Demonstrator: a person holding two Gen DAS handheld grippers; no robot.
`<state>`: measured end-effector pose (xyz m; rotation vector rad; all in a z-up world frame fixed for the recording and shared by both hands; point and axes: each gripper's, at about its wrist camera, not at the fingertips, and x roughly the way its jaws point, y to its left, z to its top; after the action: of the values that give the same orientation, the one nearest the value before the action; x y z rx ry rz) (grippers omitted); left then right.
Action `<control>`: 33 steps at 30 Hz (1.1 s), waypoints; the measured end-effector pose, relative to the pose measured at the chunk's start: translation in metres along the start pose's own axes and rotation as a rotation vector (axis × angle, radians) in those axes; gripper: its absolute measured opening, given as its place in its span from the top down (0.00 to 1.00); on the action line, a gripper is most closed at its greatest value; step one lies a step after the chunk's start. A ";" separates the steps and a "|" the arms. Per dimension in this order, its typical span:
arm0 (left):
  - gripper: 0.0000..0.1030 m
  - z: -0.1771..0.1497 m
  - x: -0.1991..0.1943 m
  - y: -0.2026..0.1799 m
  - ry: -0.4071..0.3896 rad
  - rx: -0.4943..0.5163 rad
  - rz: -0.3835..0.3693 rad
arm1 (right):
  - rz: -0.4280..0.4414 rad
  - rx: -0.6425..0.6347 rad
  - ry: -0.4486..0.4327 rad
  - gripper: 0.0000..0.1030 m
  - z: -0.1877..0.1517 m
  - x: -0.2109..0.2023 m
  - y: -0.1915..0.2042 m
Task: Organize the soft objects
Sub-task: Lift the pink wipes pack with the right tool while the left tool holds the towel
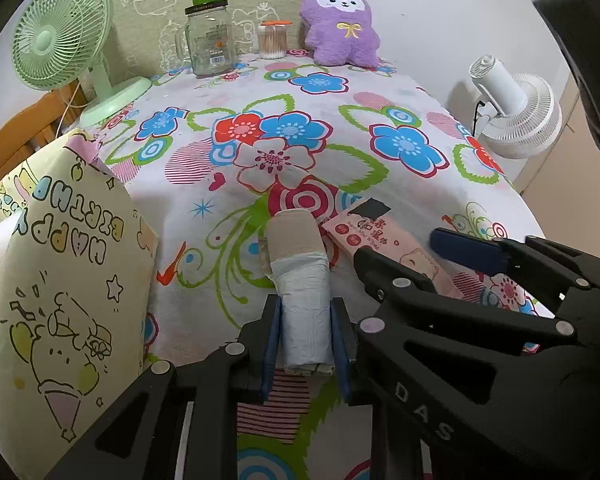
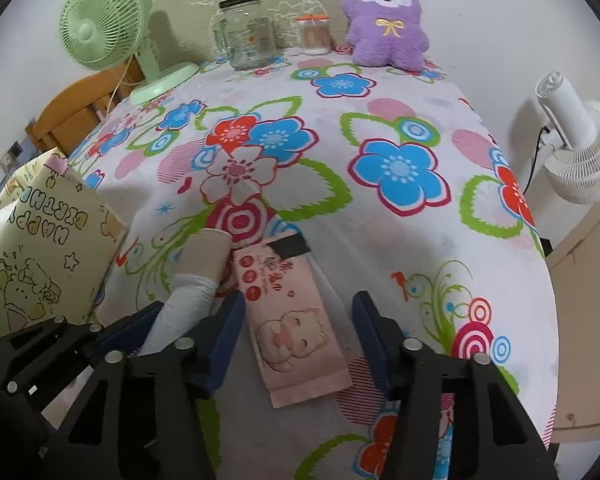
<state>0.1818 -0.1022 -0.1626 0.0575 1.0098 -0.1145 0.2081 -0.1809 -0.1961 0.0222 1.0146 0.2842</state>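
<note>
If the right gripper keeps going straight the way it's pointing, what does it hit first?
Probably the pink wipes pack. It lies on the tablecloth between the right gripper's open fingers, lengthwise along its line. Whether the gripper is touching it or above it is unclear.

A flowered cloth (image 1: 340, 92) covers the tabletop, bright blues, reds and greens. Behind it a plain white wall (image 1: 420, 8), with a patterned green-beige board (image 1: 152, 12) leaning at the back. A green fan (image 1: 60, 36) stands back left, a wooden chair (image 1: 28, 128) beside it. Off to the right, a white fan (image 2: 580, 148) and a beige cabinet (image 2: 584, 320).
</note>
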 end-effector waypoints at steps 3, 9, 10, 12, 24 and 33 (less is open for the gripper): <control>0.78 0.000 0.000 0.000 -0.001 0.003 -0.003 | 0.011 -0.005 0.001 0.55 0.000 0.000 0.002; 0.78 -0.003 -0.002 0.000 -0.005 0.004 -0.011 | -0.005 0.012 -0.004 0.60 -0.003 -0.003 0.002; 0.78 -0.004 -0.003 0.000 -0.005 0.004 -0.014 | -0.008 0.015 -0.005 0.60 -0.004 -0.004 0.002; 0.78 -0.005 -0.004 0.000 -0.004 0.006 -0.018 | -0.011 0.022 -0.005 0.60 -0.006 -0.006 0.001; 0.78 -0.015 -0.021 -0.009 -0.026 0.028 -0.040 | -0.030 0.072 -0.031 0.60 -0.022 -0.029 -0.002; 0.78 -0.017 -0.047 -0.014 -0.074 0.043 -0.043 | -0.041 0.101 -0.082 0.60 -0.029 -0.058 0.001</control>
<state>0.1414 -0.1108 -0.1315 0.0705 0.9347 -0.1767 0.1551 -0.1970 -0.1630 0.1037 0.9466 0.1926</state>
